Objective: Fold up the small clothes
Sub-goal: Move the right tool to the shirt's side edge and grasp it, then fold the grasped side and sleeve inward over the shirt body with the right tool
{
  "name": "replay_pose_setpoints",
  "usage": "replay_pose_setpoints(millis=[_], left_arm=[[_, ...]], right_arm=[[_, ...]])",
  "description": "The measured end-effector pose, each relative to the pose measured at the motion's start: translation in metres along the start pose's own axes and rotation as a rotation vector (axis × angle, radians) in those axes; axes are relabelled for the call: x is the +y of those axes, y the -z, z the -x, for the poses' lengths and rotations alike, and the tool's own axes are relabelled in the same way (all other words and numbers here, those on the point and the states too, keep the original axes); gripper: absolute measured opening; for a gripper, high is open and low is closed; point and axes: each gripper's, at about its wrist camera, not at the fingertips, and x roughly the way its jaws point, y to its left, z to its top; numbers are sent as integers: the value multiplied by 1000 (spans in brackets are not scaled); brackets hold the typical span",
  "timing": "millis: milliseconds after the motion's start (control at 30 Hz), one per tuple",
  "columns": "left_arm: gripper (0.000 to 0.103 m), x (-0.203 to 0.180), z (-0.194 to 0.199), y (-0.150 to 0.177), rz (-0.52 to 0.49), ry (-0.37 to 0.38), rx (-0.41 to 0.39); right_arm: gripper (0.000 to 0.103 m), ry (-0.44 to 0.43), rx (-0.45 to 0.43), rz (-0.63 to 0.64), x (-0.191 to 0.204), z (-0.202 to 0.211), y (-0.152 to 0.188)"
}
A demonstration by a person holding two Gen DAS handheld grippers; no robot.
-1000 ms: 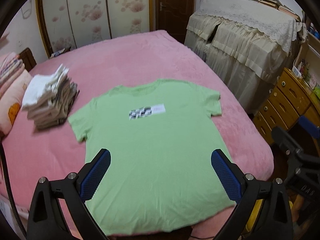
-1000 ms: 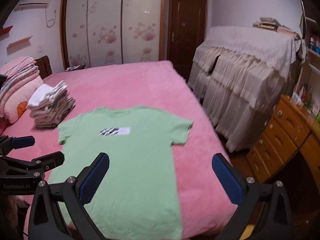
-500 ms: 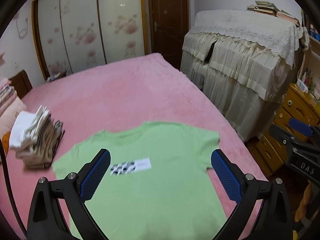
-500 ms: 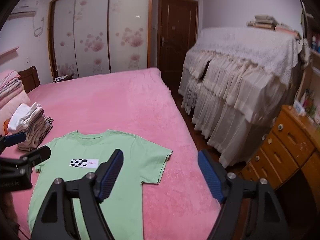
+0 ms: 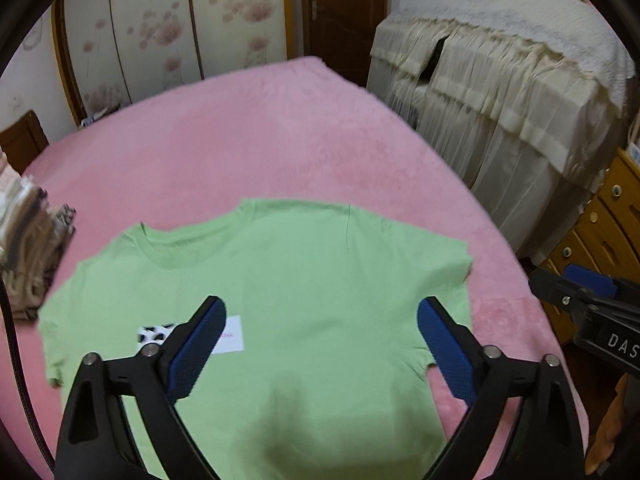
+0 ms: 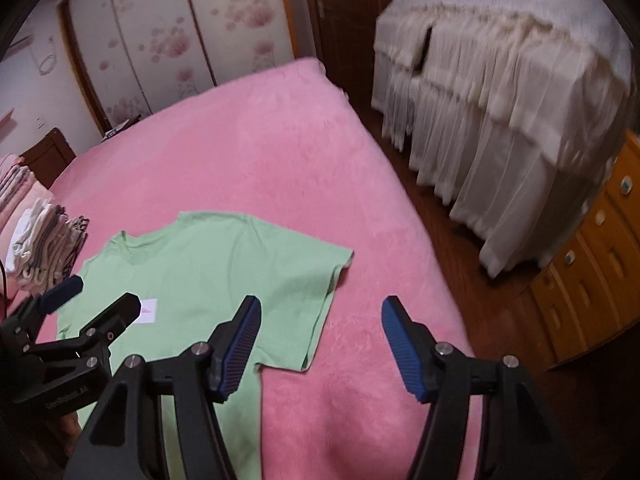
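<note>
My left gripper hangs over the chest of the green T-shirt, its blue pads spread wide and drawing in a little, with nothing pressed between them; only the shirt's cloth shows below the gap. My right gripper is off to the right side of the same shirt, its jaws partway apart and closing, one blue pad above the shirt's right sleeve and the other above bare pink bedspread, neither pad gripping anything that I can see. The T-shirt lies face up and spread flat on the near part of the bed, collar pointing away from me, both short sleeves out to the sides, and a small white label with a black-and-white pattern on the chest, partly behind my left pad. In the right wrist view my left gripper shows at the lower left, over the shirt near that label. A stack of folded clothes sits on the bedspread just beside the shirt's left shoulder, apart from it. Beyond the bed stands a wardrobe with flowered sliding doors and a dark door; to the right there is furniture under a cream lace cover and a yellow wooden chest of drawers.
</note>
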Motion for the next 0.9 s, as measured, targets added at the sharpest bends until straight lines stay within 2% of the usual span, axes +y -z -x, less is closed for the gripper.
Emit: replay_pose_setpoints(millis=[233, 400, 700, 733, 767, 800, 833, 900], left_arm=[[94, 5, -45, 15, 39, -34, 29], [94, 13, -57, 12, 54, -50, 30], [94, 14, -65, 13, 66, -31, 31], [94, 14, -65, 14, 66, -34, 32], [94, 15, -65, 15, 68, -36, 33], [94, 15, -64, 15, 72, -36, 36], [94, 17, -64, 16, 79, -34, 39], [94, 20, -63, 16, 88, -31, 43]], right_arm=[[54, -89, 128, -78, -16, -69, 9], [53, -99, 176, -109, -21, -97, 11], [42, -128, 172, -147, -27, -123, 10], [34, -132, 166, -149, -27, -124, 10], [19, -137, 160, -144, -26, -125, 11], [11, -149, 160, -139, -24, -127, 11], [6, -161, 161, -136, -23, -127, 11], [3, -152, 137, -114, -20, -124, 11]])
